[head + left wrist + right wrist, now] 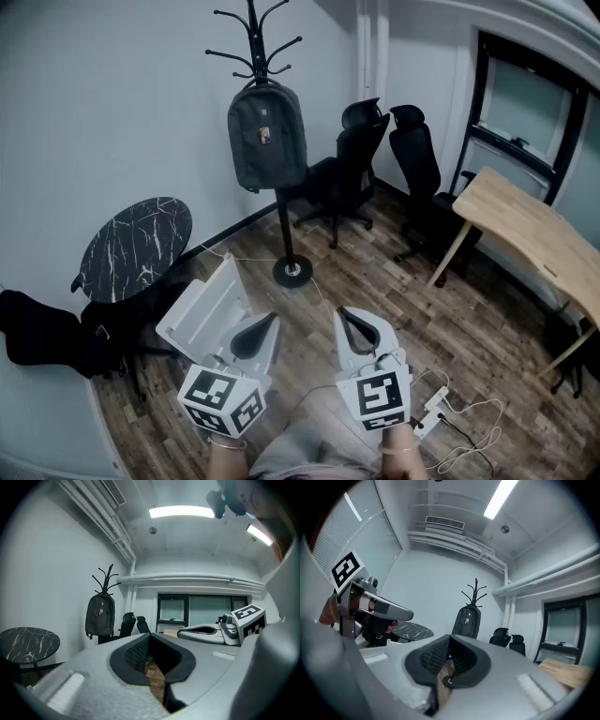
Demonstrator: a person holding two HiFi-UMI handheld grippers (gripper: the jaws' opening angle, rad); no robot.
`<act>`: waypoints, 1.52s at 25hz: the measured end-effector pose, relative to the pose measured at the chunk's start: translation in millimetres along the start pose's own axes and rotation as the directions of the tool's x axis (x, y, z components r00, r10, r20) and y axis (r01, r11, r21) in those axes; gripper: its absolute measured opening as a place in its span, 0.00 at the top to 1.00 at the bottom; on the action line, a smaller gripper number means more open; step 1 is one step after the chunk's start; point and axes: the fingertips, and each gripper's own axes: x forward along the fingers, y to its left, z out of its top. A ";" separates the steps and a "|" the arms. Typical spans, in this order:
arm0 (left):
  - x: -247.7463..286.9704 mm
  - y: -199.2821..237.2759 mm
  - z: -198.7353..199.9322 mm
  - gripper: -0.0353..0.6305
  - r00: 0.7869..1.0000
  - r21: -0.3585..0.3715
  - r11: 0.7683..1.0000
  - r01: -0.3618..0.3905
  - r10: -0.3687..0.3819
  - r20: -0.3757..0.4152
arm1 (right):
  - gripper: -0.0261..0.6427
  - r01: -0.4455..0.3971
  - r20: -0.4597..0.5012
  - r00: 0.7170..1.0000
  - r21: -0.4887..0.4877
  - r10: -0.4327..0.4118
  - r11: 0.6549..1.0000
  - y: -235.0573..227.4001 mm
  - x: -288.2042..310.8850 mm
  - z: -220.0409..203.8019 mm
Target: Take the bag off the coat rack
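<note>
Bag [267,136] hangs on the coat rack [253,37], its small label [265,137] unreadable; left gripper [265,325] and right gripper [349,319] both closed, empty.

Far ahead of the right tongs [352,321] the bag [267,136] is matt dark-grey cloth on a smooth black coat rack [253,37]. Below them the floor [375,272] is grained wood planking, dully matt
</note>
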 end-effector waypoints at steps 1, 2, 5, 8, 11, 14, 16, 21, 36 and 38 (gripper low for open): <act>4.3 5.4 0.3 0.93 1.000 0.005 1.000 -0.002 0.002 -0.002 | 0.96 0.001 0.014 1.000 0.008 -0.001 1.000 -1.5 5.9 1.6; 8.7 10.9 0.6 0.93 1.000 0.010 1.000 -0.003 0.003 -0.004 | 0.96 0.002 0.027 1.000 0.018 -0.002 1.000 -3.1 11.8 3.3; 22.2 29.2 1.8 0.93 1.000 0.015 1.000 0.000 0.000 -0.010 | 0.96 0.005 0.053 0.999 0.070 -0.008 0.998 -7.2 30.8 8.0; 34.9 51.9 2.0 0.93 1.000 0.001 1.000 0.005 -0.005 -0.014 | 0.96 0.003 0.060 0.998 0.119 -0.010 0.993 -8.7 53.1 11.9; 43.5 74.3 3.4 0.93 1.000 0.003 1.000 -0.004 0.004 -0.011 | 0.96 0.008 0.066 0.998 0.140 -0.018 0.990 -10.4 74.0 14.5; 50.8 98.0 6.9 0.93 1.000 0.004 1.000 -0.014 0.014 0.000 | 0.96 0.027 0.056 0.998 0.125 -0.034 0.992 -10.9 95.7 15.2; 54.4 111.4 8.8 0.93 1.000 0.003 1.000 -0.018 0.018 0.005 | 0.96 0.029 0.061 0.997 0.128 -0.037 0.991 -9.5 107.9 17.4; 58.5 135.5 15.0 0.93 1.000 0.003 1.000 0.003 -0.003 0.014 | 0.96 0.019 0.104 0.994 0.155 -0.036 0.988 -3.5 133.3 33.3; 90.3 189.3 13.2 0.93 1.000 -0.019 1.000 0.024 -0.025 -0.010 | 0.96 0.062 0.063 0.996 0.038 -0.065 0.997 -3.6 192.8 29.0; 97.9 193.8 16.3 0.93 1.000 -0.020 0.999 0.027 -0.027 -0.005 | 0.96 0.060 0.062 0.996 0.028 -0.061 0.998 -6.9 200.9 29.2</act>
